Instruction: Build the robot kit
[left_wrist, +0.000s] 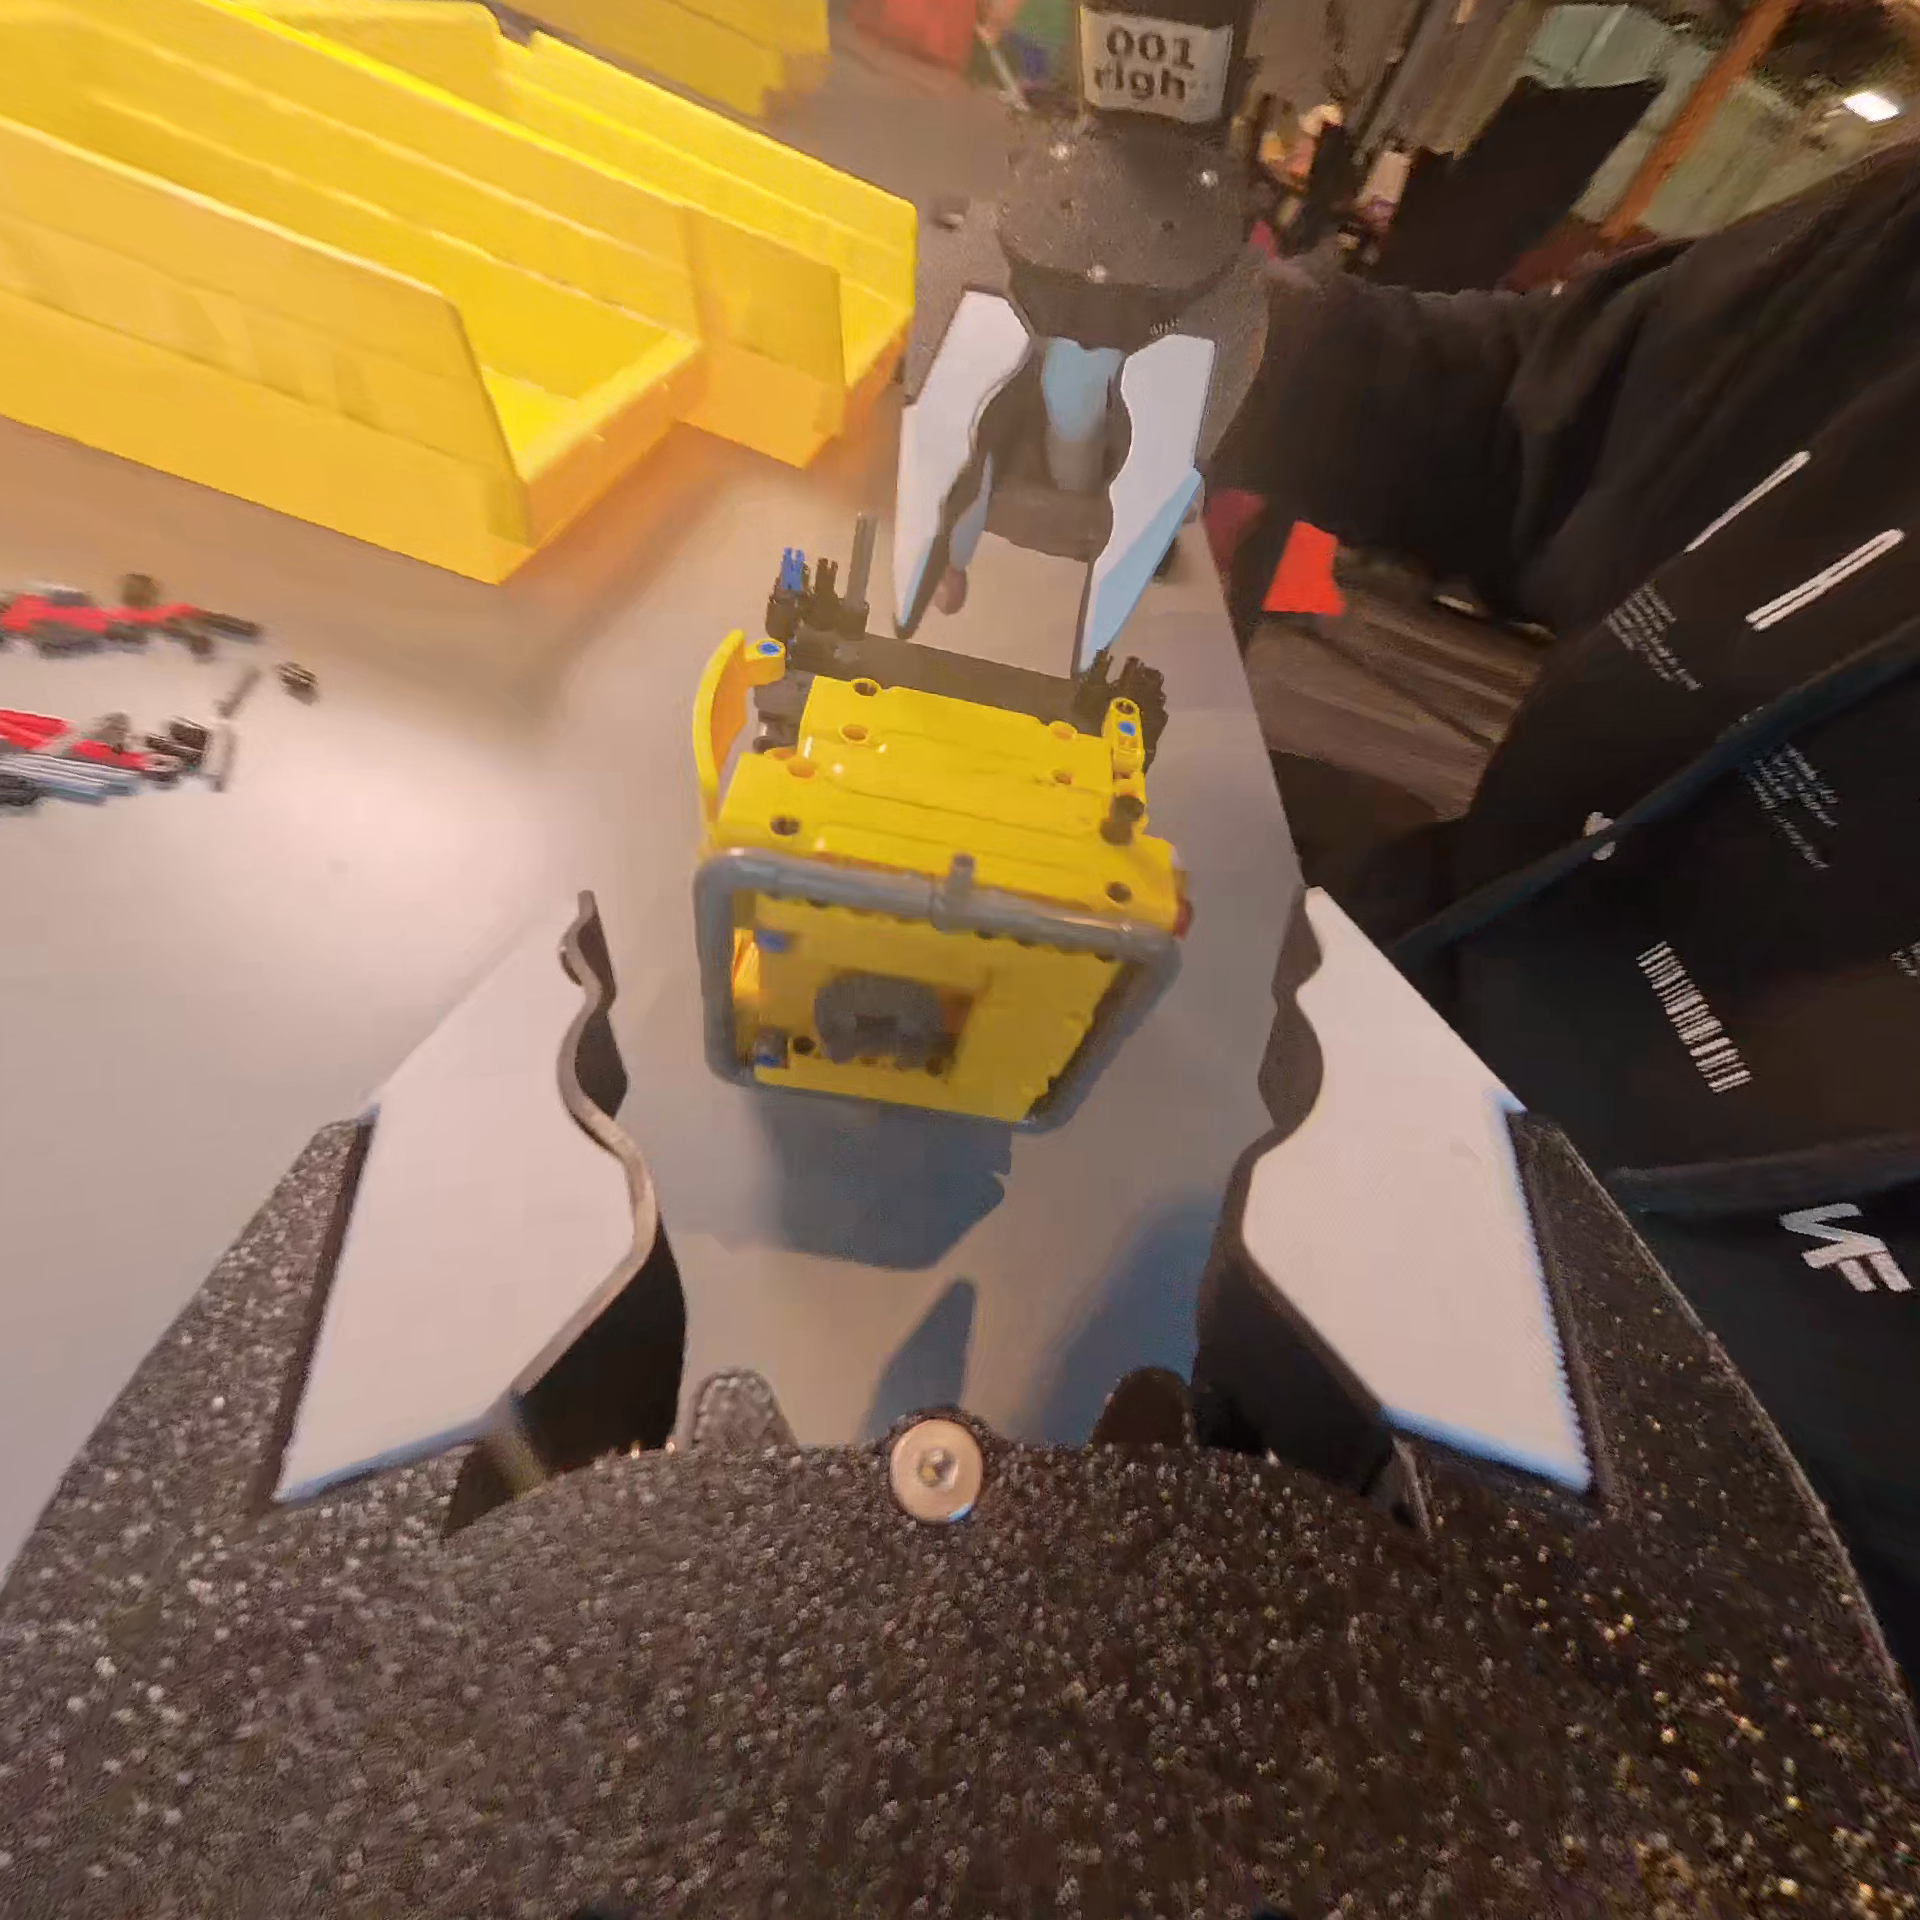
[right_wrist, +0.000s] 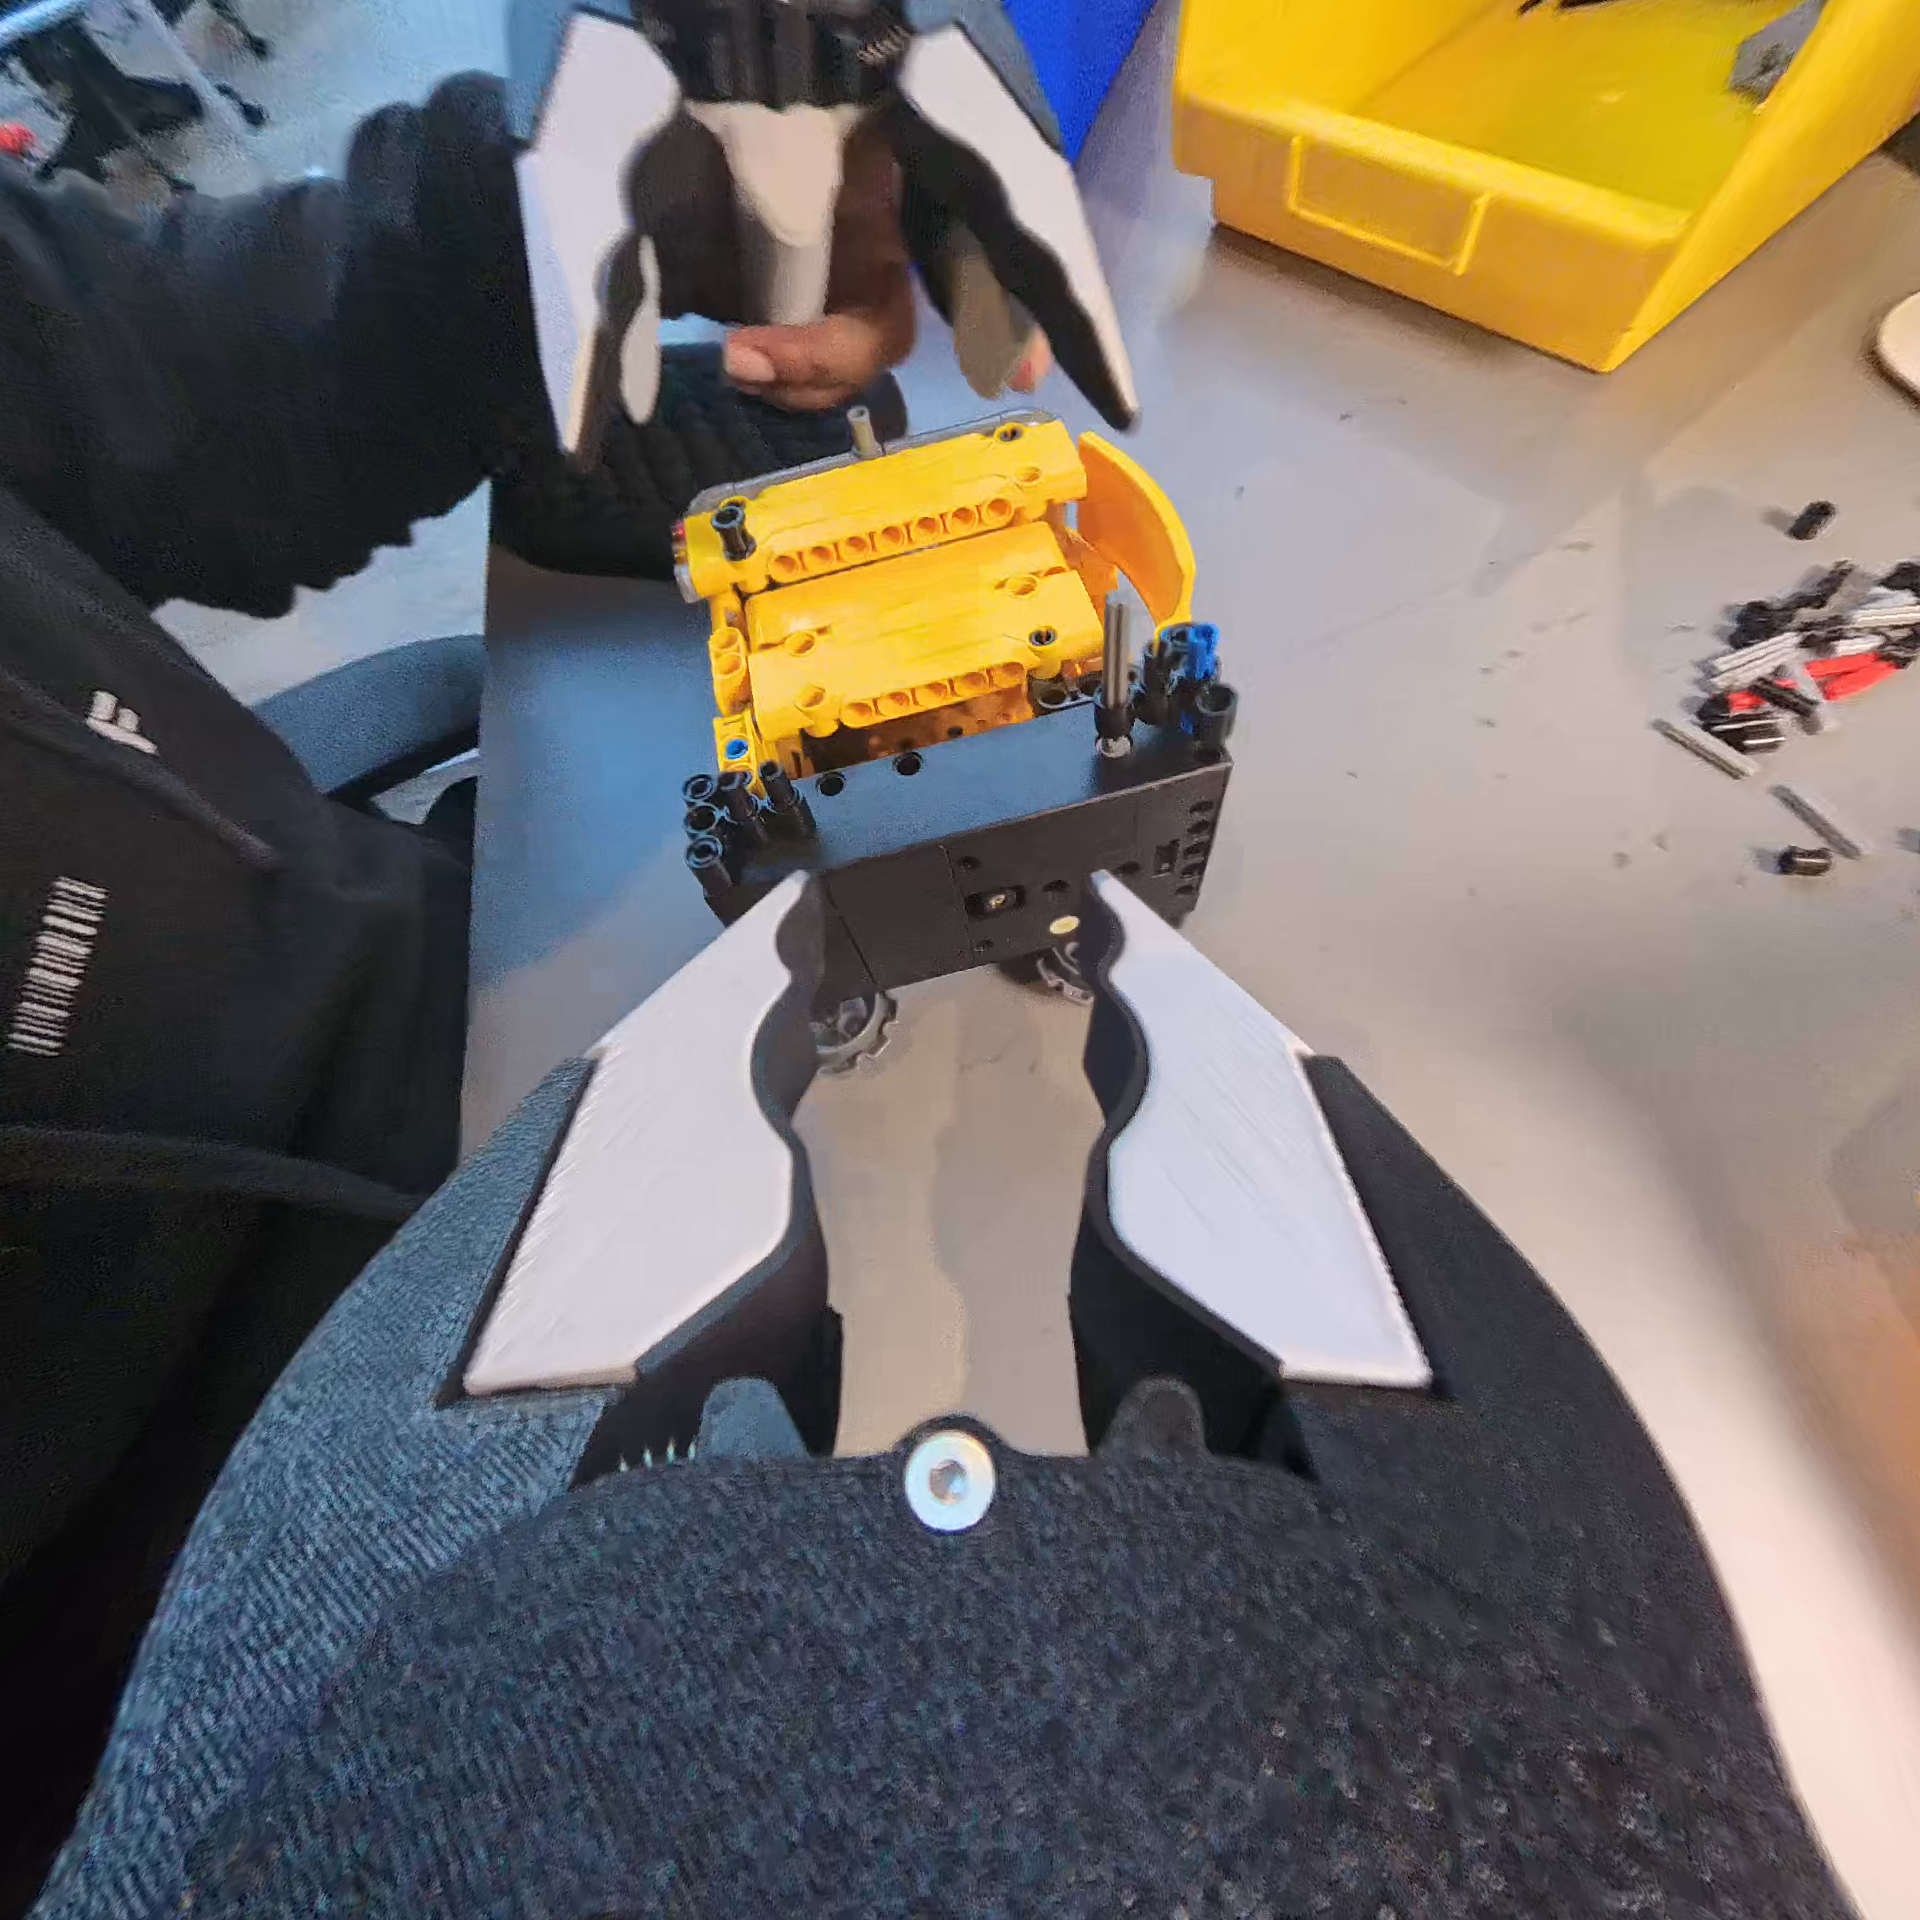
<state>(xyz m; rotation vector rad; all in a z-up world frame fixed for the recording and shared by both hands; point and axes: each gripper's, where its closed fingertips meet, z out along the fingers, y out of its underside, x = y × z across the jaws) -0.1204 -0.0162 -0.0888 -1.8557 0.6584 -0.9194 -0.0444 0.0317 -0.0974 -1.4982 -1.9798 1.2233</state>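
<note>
A yellow and black brick-built model (left_wrist: 935, 821) stands on the grey table (left_wrist: 312, 987). A grey bar frames its near face. My left gripper (left_wrist: 943, 899) is wide open, one finger on each side of this yellow end without touching it. In the right wrist view the model (right_wrist: 914, 613) shows its black block (right_wrist: 997, 800) nearest. My right gripper (right_wrist: 951, 888) is half closed, and the block's lower end fills the gap between its fingers. The right gripper also shows in the left wrist view (left_wrist: 1003, 639), and the left gripper in the right wrist view (right_wrist: 852, 431).
Yellow bins (left_wrist: 416, 312) stand at the back left, also seen in the right wrist view (right_wrist: 1455, 187). Loose red, grey and black parts (left_wrist: 104, 675) (right_wrist: 1808, 665) lie on the table. A person's black sleeve (left_wrist: 1662, 520) and the table edge run along one side. The grippers' ends are close to 11 cm from one another.
</note>
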